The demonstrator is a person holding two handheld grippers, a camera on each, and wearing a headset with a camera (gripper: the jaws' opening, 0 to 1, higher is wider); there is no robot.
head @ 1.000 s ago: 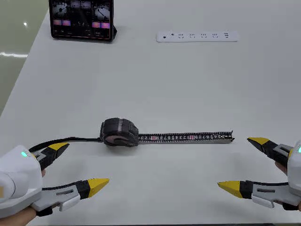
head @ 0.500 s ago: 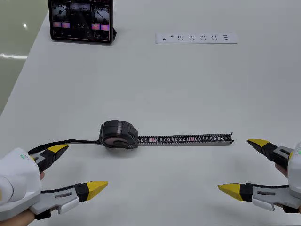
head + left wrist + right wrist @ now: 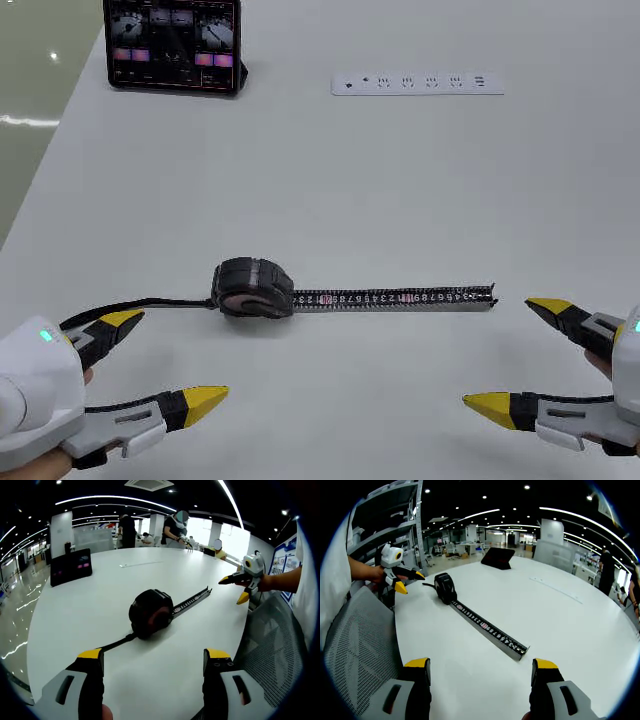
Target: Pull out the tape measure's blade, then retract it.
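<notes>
Black tape measure (image 3: 253, 287): lying on its side on the white table (image 3: 400, 180), blade (image 3: 395, 297) drawn out flat to the right, wrist strap (image 3: 150, 300) trailing left. Left gripper (image 3: 177, 354): jaws apart, empty, near the strap's end. Right gripper (image 3: 505, 351): jaws apart, empty, near the blade's tip. Tablet (image 3: 173, 42) and power strip (image 3: 417, 83): far side of the table.

Centre: tape measure (image 3: 253, 287), black case with a dull pinkish face; its blade (image 3: 395, 297) is dark with white numerals and one red mark; a black strap (image 3: 150, 300) lies at its left. Lower corners: left gripper (image 3: 165, 358) and right gripper (image 3: 515, 352), white bodies, black jaws, yellow tips. White table (image 3: 400, 180); white power strip (image 3: 417, 83) at top; black tablet (image 3: 175, 40) at upper left, with pink and purple screen tiles.
</notes>
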